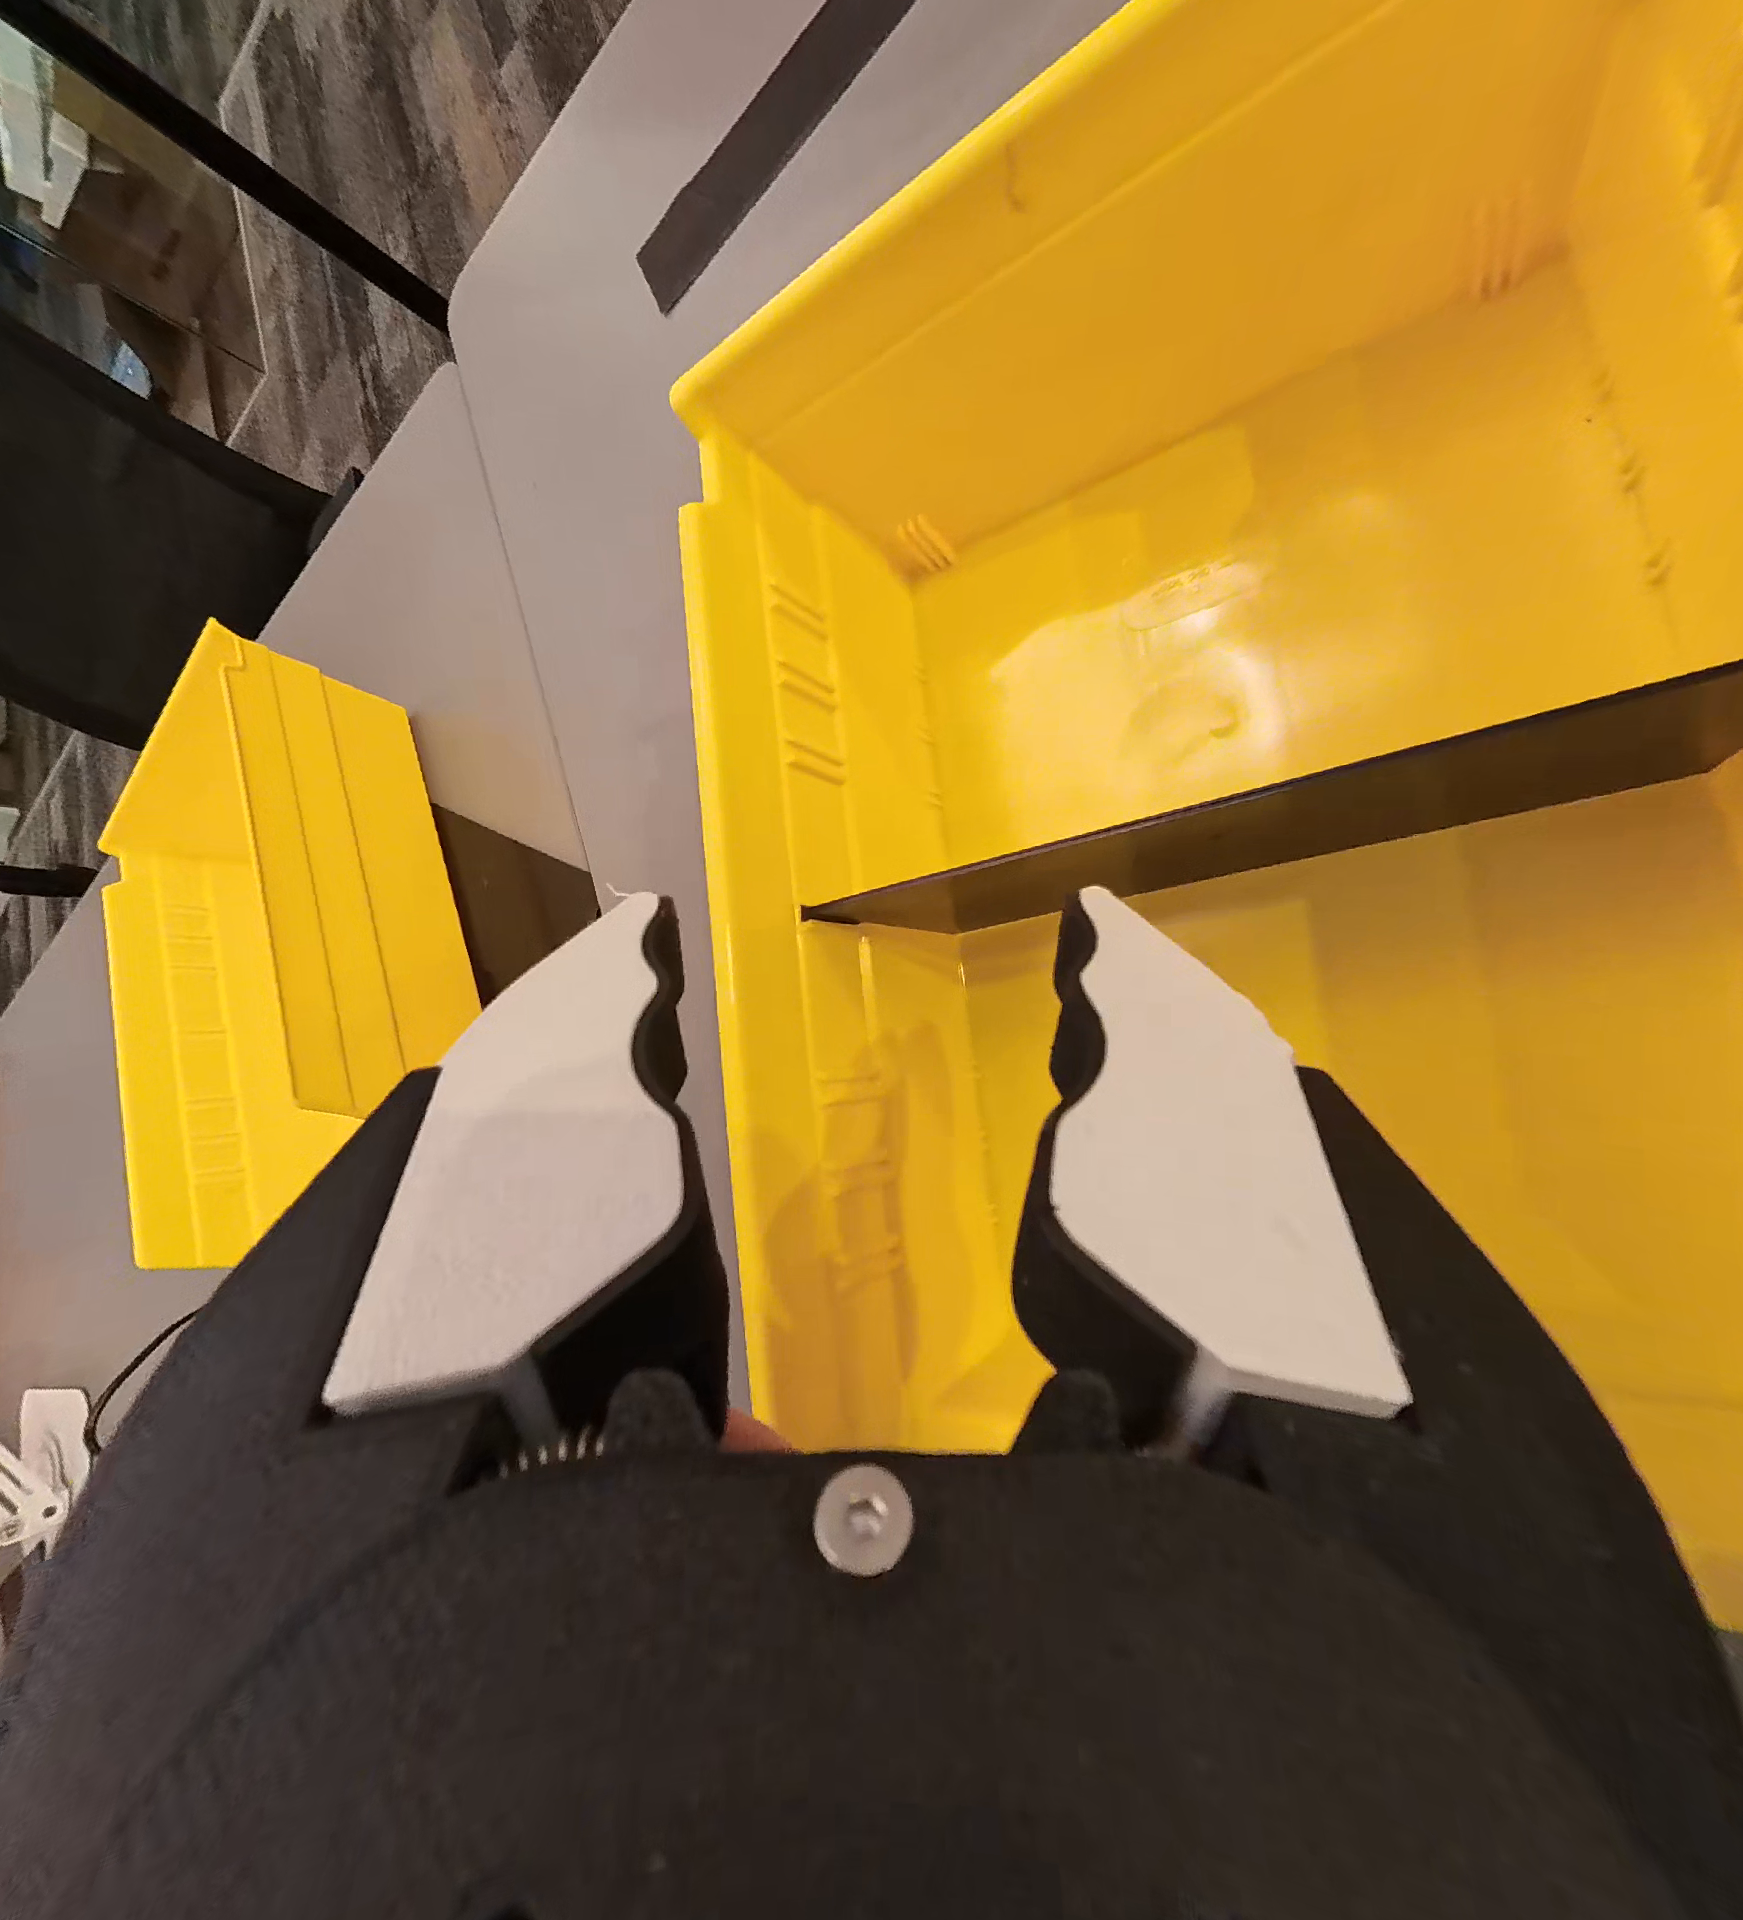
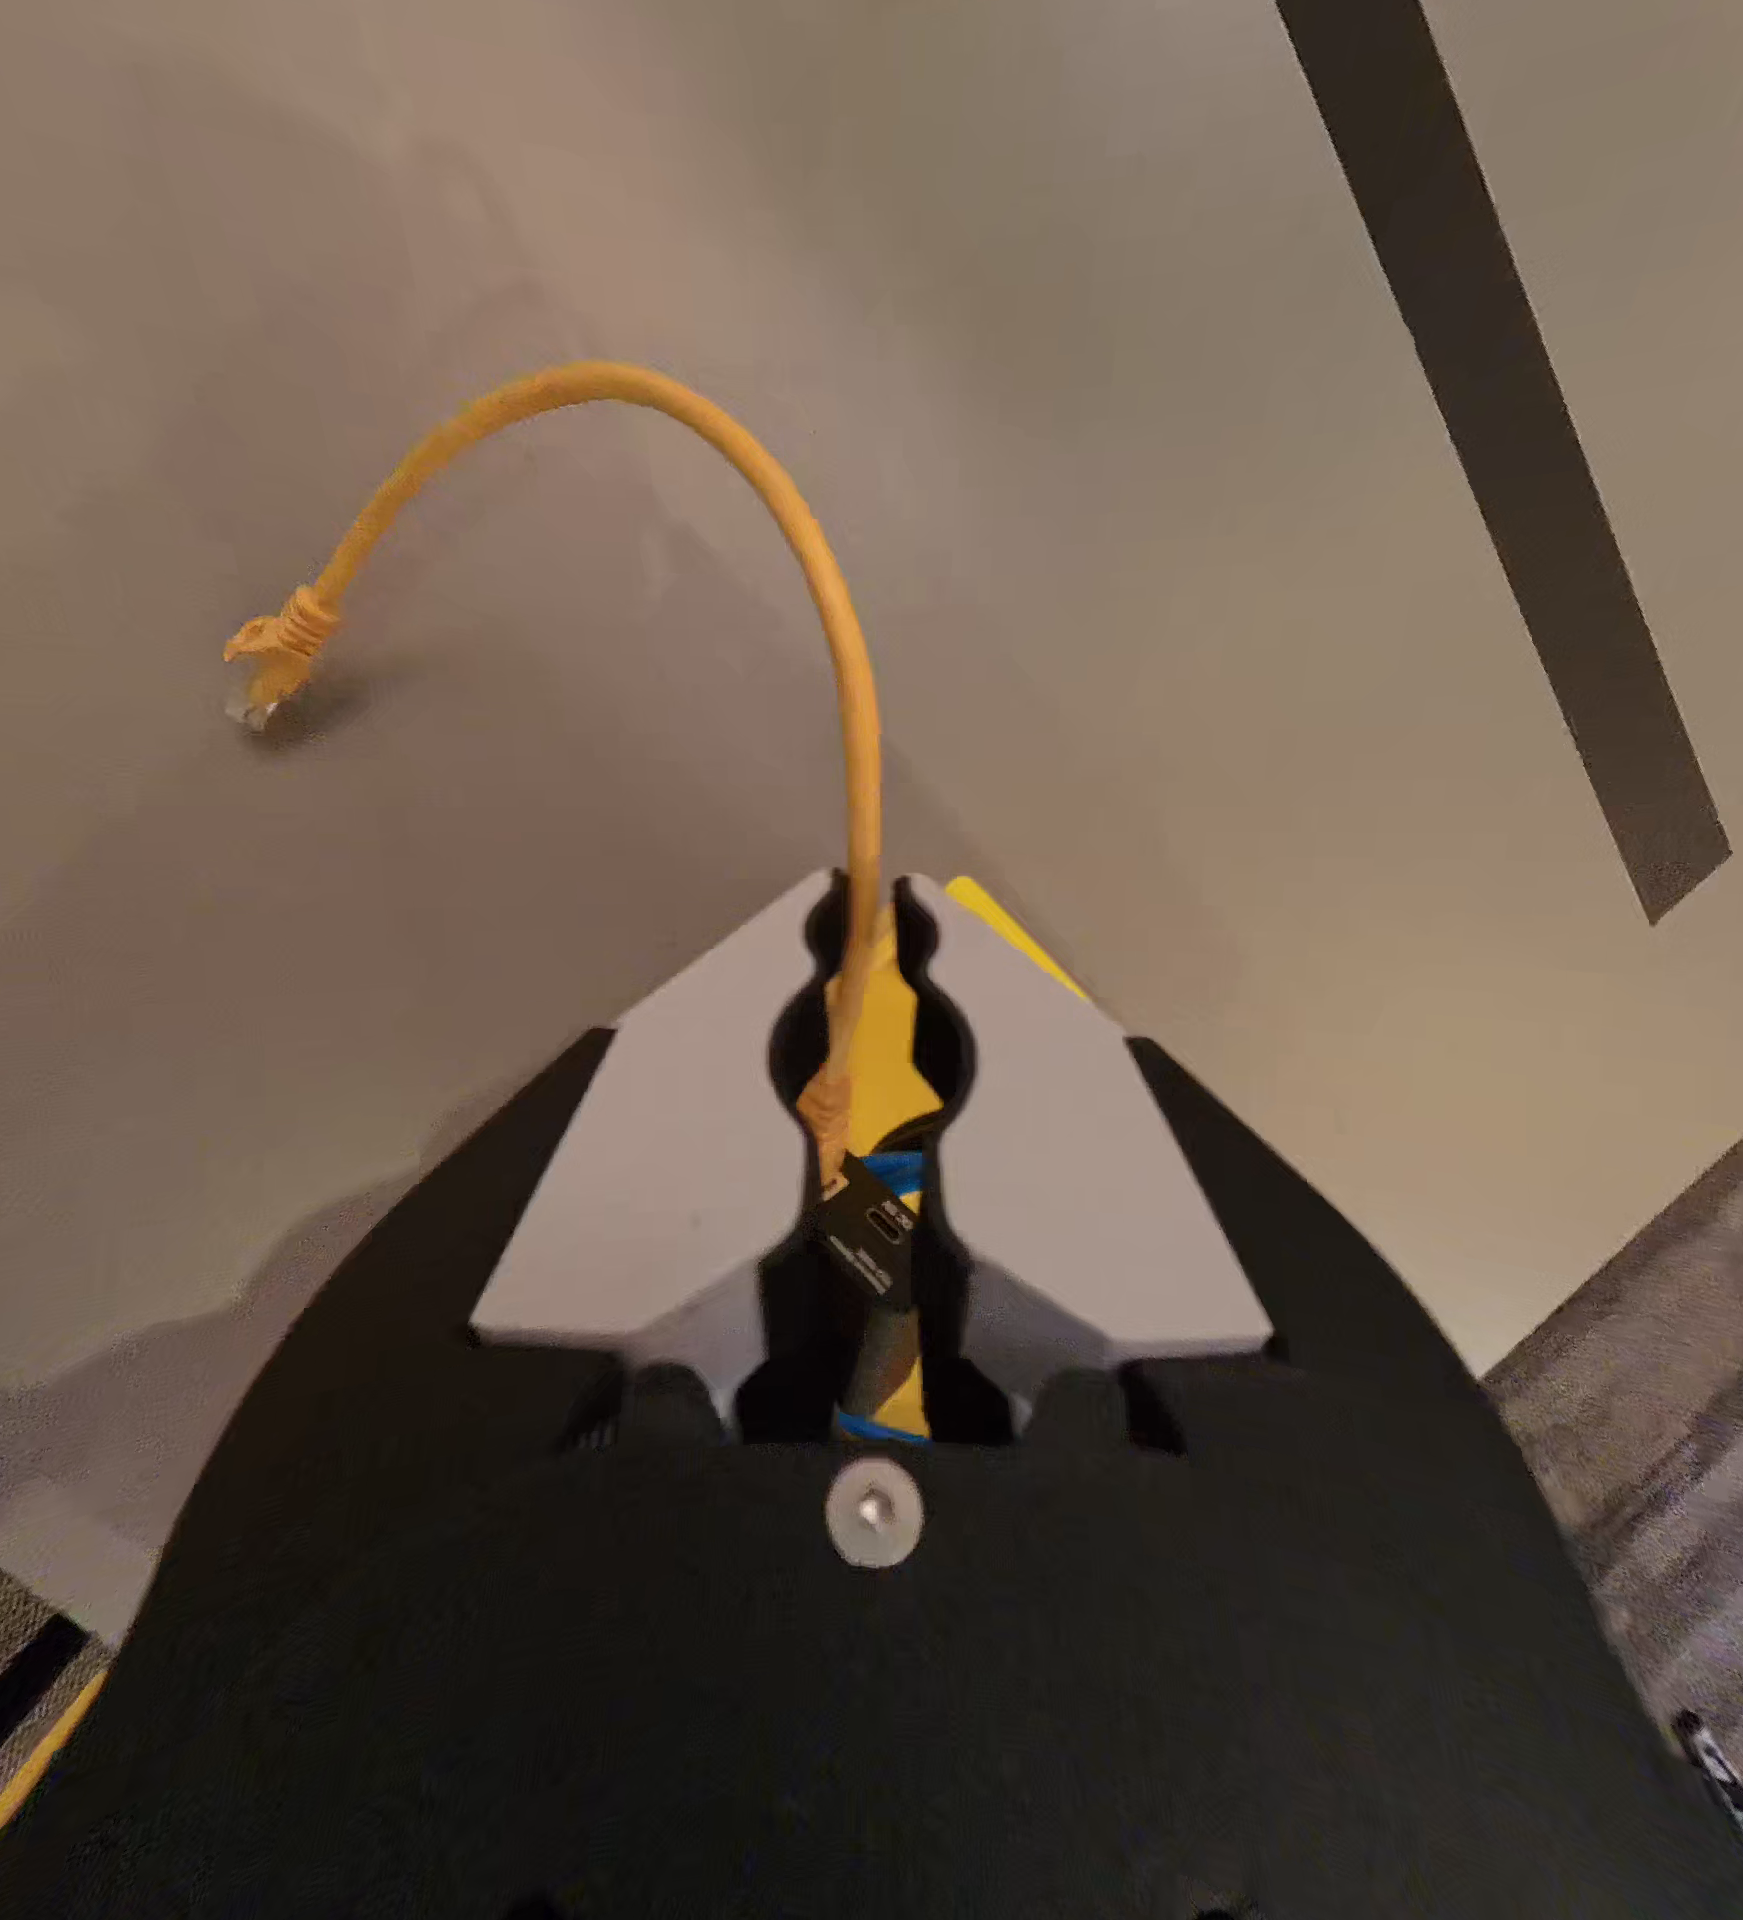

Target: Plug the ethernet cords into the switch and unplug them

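In the right wrist view my right gripper [image 2: 867, 885] is shut on an orange ethernet cord [image 2: 742, 436], pinched at the fingertips. The cord arches up and left, and its free plug [image 2: 269, 665] hangs just above the grey table [image 2: 1106, 416]. Through the gap between the fingers I see the cord's near plug [image 2: 825, 1117] meeting a small black switch [image 2: 867, 1247], with a blue cord [image 2: 898, 1166] beside it. In the left wrist view my left gripper [image 1: 867, 935] is open and empty above the near wall of a big yellow bin [image 1: 1262, 436].
A black divider [image 1: 1366, 810] splits the big yellow bin into two empty compartments. A smaller yellow bin [image 1: 254, 935] stands to its left on the grey table [image 1: 576, 416]. A black tape strip [image 2: 1511, 436] lies on the table. Carpeted floor [image 2: 1677, 1403] lies past the table edge. Spacing between my two grippers at the tips: around 65 centimetres.
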`<state>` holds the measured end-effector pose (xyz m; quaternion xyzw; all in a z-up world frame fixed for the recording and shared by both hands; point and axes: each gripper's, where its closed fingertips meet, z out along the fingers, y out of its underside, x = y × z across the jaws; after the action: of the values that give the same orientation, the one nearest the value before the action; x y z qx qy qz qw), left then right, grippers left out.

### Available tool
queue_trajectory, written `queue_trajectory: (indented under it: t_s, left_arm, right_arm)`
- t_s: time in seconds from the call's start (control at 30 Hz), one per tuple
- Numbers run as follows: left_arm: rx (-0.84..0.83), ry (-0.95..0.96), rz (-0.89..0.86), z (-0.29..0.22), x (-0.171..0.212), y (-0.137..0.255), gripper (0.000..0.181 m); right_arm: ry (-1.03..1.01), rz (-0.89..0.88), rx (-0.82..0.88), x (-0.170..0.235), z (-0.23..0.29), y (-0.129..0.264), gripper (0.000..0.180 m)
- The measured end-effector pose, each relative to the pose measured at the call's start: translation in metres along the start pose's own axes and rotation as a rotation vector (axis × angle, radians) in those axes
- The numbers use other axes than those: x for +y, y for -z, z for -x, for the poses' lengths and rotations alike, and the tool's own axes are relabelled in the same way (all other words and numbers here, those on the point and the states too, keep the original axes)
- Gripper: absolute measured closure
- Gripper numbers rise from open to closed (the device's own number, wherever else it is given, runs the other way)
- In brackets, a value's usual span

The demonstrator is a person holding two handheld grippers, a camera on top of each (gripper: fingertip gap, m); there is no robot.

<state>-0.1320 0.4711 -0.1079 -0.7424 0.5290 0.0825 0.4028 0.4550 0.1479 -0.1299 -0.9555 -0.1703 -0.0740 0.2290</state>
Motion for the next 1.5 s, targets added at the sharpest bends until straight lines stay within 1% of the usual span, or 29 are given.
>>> queue_trajectory:
  t_s: [0.03,0.1,0.17,0.23,0.3,0.4,0.5,0.63,0.8,0.87,1.0,1.07,1.17,1.23,1.3,1.4,1.5]
  left_arm:
    - [-0.002,-0.001,0.000,0.000,0.000,-0.001,0.112]
    - [0.000,0.000,0.002,0.000,0.001,-0.002,0.112]
    - [-0.001,-0.002,0.005,-0.001,0.001,-0.004,0.112]
    - [-0.001,-0.008,0.013,-0.002,0.002,-0.006,0.112]
    - [-0.006,-0.011,0.014,-0.002,0.002,-0.006,0.113]
    - [-0.006,-0.009,0.016,-0.002,0.004,-0.006,0.113]
    - [-0.008,-0.010,0.021,-0.002,0.005,-0.008,0.113]
    - [-0.016,-0.010,0.018,0.000,0.004,-0.007,0.113]
    - [-0.036,-0.015,0.014,0.003,0.002,-0.003,0.114]
    - [-0.038,-0.011,0.011,0.003,0.002,-0.003,0.114]
    - [-0.032,-0.010,0.012,0.001,0.001,-0.006,0.114]
    - [-0.031,-0.021,0.014,-0.001,-0.001,-0.007,0.114]
    - [-0.026,-0.028,0.018,-0.005,-0.001,-0.009,0.114]
    - [-0.028,-0.030,0.025,-0.005,0.001,-0.010,0.114]
    - [-0.025,-0.024,0.025,-0.004,0.003,-0.011,0.114]
    - [-0.020,-0.025,0.029,-0.005,0.005,-0.013,0.114]
    - [-0.017,-0.027,0.034,-0.005,0.007,-0.016,0.114]
  right_arm:
    - [-0.002,-0.022,0.002,-0.003,-0.001,-0.002,0.176]
    - [-0.028,-0.060,-0.032,-0.009,0.003,-0.004,0.176]
    - [-0.076,-0.152,-0.056,-0.023,0.006,0.000,0.176]
    - [-0.143,-0.274,-0.041,-0.040,0.000,0.018,0.177]
    - [-0.253,-0.422,-0.016,-0.051,-0.016,0.046,0.177]
    - [-0.421,-0.577,0.026,-0.038,-0.045,0.074,0.177]
    - [-0.571,-0.688,0.053,-0.011,-0.062,0.084,0.177]
    - [-0.695,-0.726,0.082,0.020,-0.071,0.071,0.177]
    - [-0.723,-0.605,0.143,0.048,-0.075,0.034,0.177]
    - [-0.740,-0.593,0.136,0.054,-0.073,0.022,0.177]
    - [-0.703,-0.593,0.141,0.039,-0.071,0.018,0.178]
    - [-0.680,-0.594,0.124,0.021,-0.068,0.012,0.178]
    - [-0.630,-0.608,0.082,-0.020,-0.064,0.000,0.178]
    - [-0.622,-0.689,0.047,-0.050,-0.065,0.010,0.178]
    - [-0.620,-0.758,0.059,-0.066,-0.072,0.030,0.178]
    - [-0.639,-0.837,0.073,-0.066,-0.081,0.053,0.178]
    - [-0.661,-0.899,0.136,-0.049,-0.090,0.075,0.178]
